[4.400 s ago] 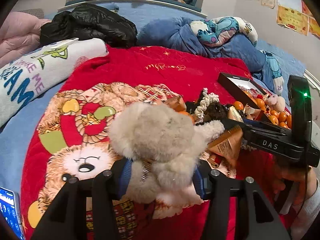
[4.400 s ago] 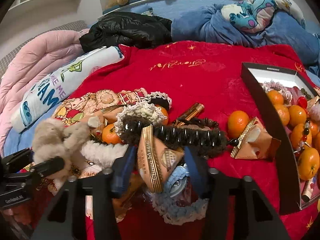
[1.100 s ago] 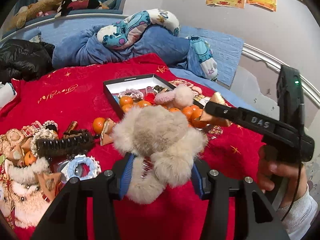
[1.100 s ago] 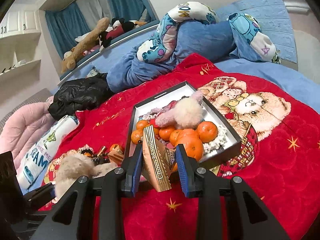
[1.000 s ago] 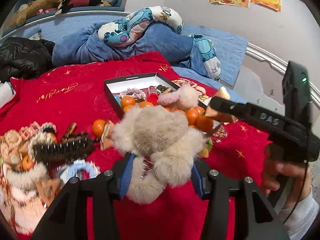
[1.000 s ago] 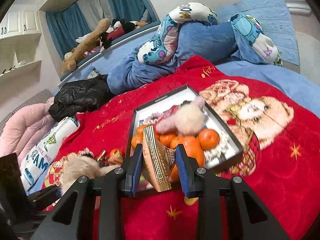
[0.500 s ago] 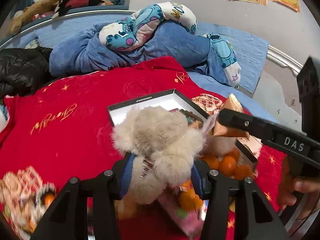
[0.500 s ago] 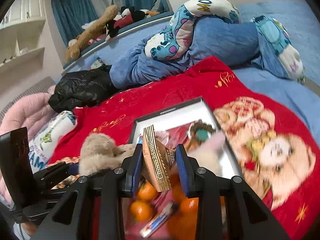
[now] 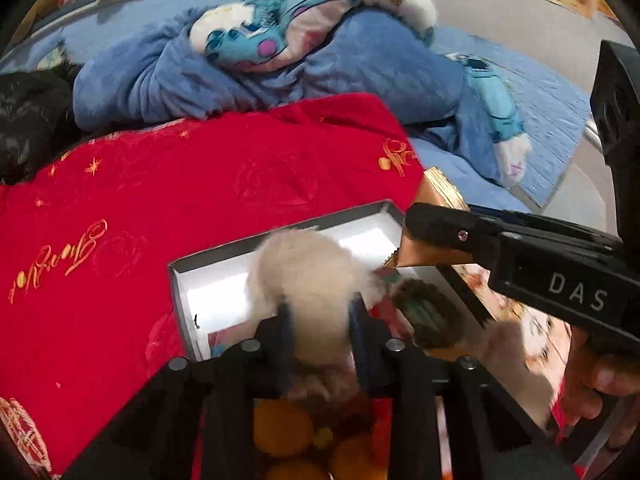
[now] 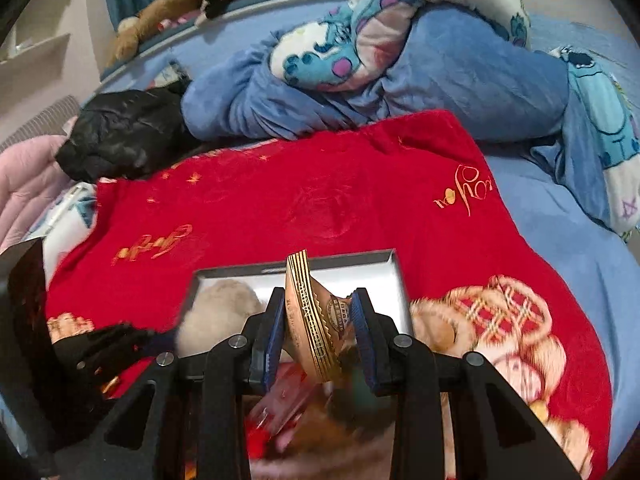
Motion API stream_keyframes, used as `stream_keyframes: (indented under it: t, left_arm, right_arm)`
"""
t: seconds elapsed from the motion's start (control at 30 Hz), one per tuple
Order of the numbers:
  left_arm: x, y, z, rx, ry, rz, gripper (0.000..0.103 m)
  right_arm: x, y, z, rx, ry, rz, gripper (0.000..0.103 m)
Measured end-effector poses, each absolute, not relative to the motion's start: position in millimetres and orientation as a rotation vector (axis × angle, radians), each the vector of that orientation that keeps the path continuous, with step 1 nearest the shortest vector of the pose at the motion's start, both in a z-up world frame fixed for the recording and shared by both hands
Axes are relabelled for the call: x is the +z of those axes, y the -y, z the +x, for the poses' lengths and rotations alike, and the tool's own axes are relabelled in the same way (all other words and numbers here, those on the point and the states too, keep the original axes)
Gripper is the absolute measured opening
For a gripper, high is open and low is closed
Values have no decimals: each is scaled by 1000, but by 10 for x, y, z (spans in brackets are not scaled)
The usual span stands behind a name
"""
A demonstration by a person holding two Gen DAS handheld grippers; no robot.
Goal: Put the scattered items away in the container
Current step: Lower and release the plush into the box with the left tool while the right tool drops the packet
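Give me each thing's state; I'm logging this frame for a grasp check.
Left gripper: shut on plush, over the box.
Plush: held.
Right gripper: shut on packet, over the box.
Packet: held, on edge.
Box: open, partly filled.

cream fluffy toy [image 9: 308, 276], gold-striped brown packet [image 10: 316, 320], red gold-embroidered blanket [image 9: 200, 184], white-lined dark box [image 9: 224, 280]

The left gripper [image 9: 320, 336] points forward and down, its fingers [image 9: 285, 332] clamped on something pale and furry. The right gripper [image 10: 320, 322] reaches in alongside — jaws pinched around a gold wrapped piece — held by a bare hand [image 9: 600, 384].
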State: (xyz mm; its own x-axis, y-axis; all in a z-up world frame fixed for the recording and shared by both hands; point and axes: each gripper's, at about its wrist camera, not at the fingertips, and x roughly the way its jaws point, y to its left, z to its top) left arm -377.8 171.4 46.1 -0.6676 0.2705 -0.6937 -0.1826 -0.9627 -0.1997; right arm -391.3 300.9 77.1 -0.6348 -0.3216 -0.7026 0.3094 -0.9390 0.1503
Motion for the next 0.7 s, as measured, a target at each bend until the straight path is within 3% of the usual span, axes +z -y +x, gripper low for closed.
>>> stream_keyframes:
  t: [0.47,0.5,0.53,0.57,0.6,0.7]
  left_arm:
    - [181,-1779,-3929,2641,117,-1225,23]
    - [187,-1786,-3915,2647,109,-1222,24]
    - [201,-1790,-3897,2650,106,-1211,32]
    - [213,-1789,-3874,2656,101,-1210,38]
    - [224,-1791,-3851,2665,88,-1215,52]
    - [292,-1775,-3757,2697,69,-1172,54]
  right_arm:
    - [279,-2992,-4419,-2505,37,1276,31]
    - [277,-2990,-4421,-2497,36,1277,32]
    - [279,-2998,-4418,-2491,43,1278,33]
    - [290,-3015,-4412,-2490,57,1275,43]
    - [301,-3043,-4411,-2482,88,1268,59]
    - [449,-3114,-4299,-2508,159,1166,78]
